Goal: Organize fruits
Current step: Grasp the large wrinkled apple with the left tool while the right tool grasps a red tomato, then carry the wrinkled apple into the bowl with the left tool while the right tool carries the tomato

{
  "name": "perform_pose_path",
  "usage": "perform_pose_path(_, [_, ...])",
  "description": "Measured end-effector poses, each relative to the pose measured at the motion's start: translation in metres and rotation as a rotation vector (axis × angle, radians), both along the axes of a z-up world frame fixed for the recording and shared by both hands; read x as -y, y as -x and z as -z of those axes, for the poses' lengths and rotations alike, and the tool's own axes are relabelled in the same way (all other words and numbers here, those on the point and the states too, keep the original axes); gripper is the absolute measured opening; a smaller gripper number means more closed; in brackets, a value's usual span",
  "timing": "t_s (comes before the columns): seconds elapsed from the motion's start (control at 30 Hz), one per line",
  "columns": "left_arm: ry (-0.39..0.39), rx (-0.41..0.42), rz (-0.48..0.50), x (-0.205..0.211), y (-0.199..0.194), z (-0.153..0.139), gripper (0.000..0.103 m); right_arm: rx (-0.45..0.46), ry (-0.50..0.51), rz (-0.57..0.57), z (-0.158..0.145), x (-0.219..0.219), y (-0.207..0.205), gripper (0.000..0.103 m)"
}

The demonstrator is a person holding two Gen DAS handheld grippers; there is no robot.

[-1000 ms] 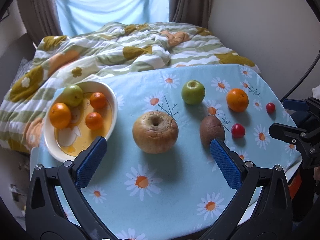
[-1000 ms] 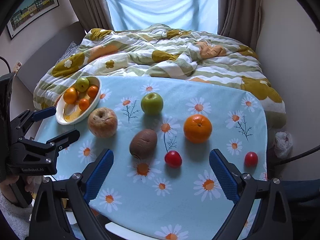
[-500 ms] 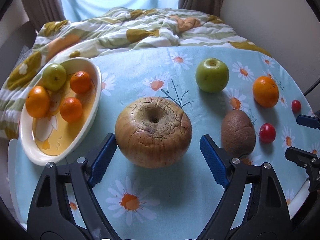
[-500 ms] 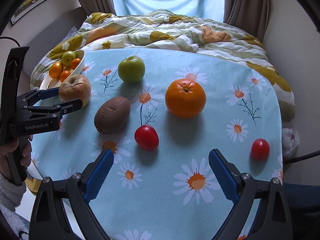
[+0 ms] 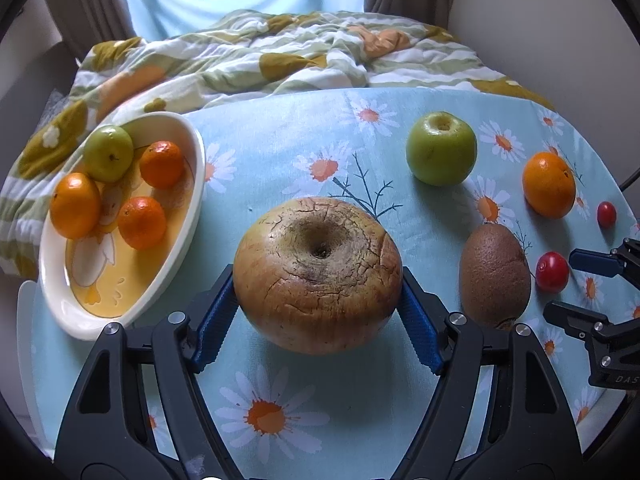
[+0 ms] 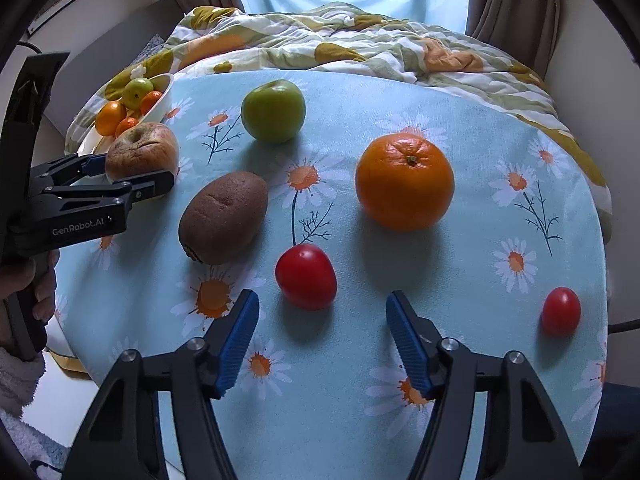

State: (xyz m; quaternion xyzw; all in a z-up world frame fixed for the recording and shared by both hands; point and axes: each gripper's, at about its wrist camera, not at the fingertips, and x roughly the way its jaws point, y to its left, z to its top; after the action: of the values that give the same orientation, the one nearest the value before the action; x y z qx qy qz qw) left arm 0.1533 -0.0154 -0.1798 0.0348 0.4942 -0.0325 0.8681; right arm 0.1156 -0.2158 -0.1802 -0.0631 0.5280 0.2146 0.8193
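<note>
- Blue-padded left gripper [image 5: 318, 280] had just been closing, with its pads [image 5: 212, 316] laid against both flanks of the wrinkled apple [image 5: 318, 272]; read as a grip on it.
- Sat at lower centre of the left wrist view, squarely between the two fingers, dimple turned up and no long axis to line up.
- Rested on the daisy tablecloth [image 5: 360, 400], not yet lifted as far as could be told.
- Lay up and to the left of that apple: the oval dish [image 5: 188, 216], near it but apart, already holding three small oranges and a small green apple. Judged the likely place to carry the apple, so a lift and a swing toward the frame's left.
- Had just been closing as well: the right gripper [image 6: 322, 304], jaws open, pads clear of any fruit.
- Stood just above the gap in the right wrist view, slightly left of its centre line: the cherry tomato [image 6: 306, 276], at the mouth of the jaws rather than deep between them. Judged to need a short push forward before the pads could meet it.
- Lay close to the upper left of that tomato: the kiwi [image 6: 224, 218], long axis slanting up to the right, a likely thing to bump.
</note>
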Motion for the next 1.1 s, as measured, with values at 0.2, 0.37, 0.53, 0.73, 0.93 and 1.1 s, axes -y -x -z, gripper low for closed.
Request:
perform_pose_path(0.2, [-0.009, 0.006, 0.006, 0.001, 0.002, 0.000, 0.082, 0.038, 0.043, -0.035, 0.005, -0.012, -0.004, 0.046])
perform_pose_path(0.37, [-0.009, 0.008, 0.004, 0.001, 0.002, 0.000, 0.082, 0.054, 0.063, -0.062, 0.005, -0.017, -0.006, 0.031])
perform_pose_path(0.53, [-0.014, 0.007, 0.005, 0.001, 0.003, -0.001, 0.082, 0.056, 0.056, -0.065, 0.004, -0.018, -0.007, 0.028])
perform_pose_path(0.73, [-0.013, 0.004, 0.004, 0.001, 0.011, -0.006, 0.082, 0.068, 0.044, -0.062, -0.002, -0.017, -0.006, 0.028])
perform_pose_path(0.93, [0.008, 0.019, -0.003, 0.006, 0.024, -0.024, 0.082, 0.081, 0.026, -0.054, -0.014, -0.015, -0.004, 0.028])
perform_pose_path(1.1, [0.022, 0.043, -0.013, 0.009, 0.038, -0.049, 0.082, 0.096, 0.001, -0.059, -0.034, -0.016, -0.002, 0.027])
